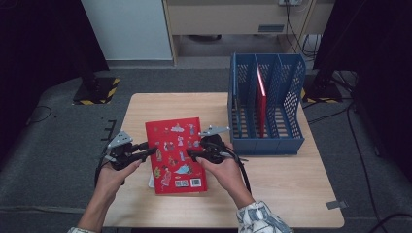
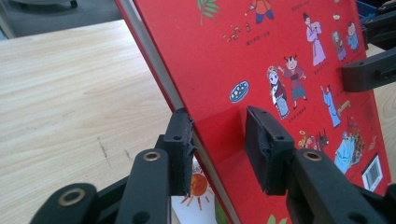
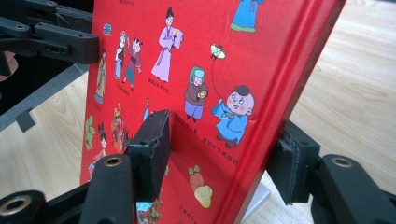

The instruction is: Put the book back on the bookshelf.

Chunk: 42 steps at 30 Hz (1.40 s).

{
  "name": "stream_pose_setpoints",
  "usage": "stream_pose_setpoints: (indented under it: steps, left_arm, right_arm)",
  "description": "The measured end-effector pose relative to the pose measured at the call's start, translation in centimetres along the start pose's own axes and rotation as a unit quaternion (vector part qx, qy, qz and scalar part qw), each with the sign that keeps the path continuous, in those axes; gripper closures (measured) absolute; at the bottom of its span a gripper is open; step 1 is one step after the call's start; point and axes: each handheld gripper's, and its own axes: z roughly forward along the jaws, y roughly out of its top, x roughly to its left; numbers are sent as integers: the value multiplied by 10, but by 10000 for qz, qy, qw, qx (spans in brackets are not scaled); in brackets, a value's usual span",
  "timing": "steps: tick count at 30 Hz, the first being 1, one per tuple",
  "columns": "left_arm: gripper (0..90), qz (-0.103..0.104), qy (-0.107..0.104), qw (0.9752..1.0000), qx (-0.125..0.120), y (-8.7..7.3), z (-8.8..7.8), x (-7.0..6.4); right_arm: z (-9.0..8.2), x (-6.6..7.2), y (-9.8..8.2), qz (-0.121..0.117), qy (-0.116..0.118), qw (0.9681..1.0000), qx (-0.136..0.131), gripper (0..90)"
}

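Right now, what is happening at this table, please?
A person holds a red picture book between two hand-held grippers, one on each side edge. The left gripper is shut on the book's edge, one pad on the cover and one behind it. The right gripper has its jaws around the opposite edge. The book is lifted off the wooden table. Behind it stands a blue file rack with another red book upright in it.

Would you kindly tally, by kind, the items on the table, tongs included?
Red books: 2, one held by both tongs and one upright in the rack
Blue file rack: 1
Tongs: 2, left tongs and right tongs
Total: 5
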Motion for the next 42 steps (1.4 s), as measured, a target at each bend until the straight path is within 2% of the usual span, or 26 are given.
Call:
stream_pose_setpoints:
  steps: [12, 17, 22, 29, 35, 42]
  left_arm:
    - [643, 18, 48, 9999, -100, 5, -3, -2]
    - [644, 51, 56, 9998, -160, 5, -6, -5]
    - [647, 126, 27, 9996, -265, 2, -12, -10]
    - [624, 168, -21, 9997, -202, -1, -13, -13]
    - [626, 164, 3, 9997, -205, -1, -14, -14]
    - [671, 122, -1, 9997, -231, 1, -19, -13]
  right_arm:
    - [-6, 0, 4, -74, 23, 9999, -114, 471]
    - [-7, 1, 5, -173, -5, 9997, -150, 465]
    - [-12, 2, 1, -287, 78, 9993, -232, 480]
    - [-15, 3, -4, -388, 135, 9988, -260, 493]
    - [-13, 3, -3, -409, 103, 9988, -243, 467]
    - [-15, 3, 0, -308, 217, 9989, -284, 503]
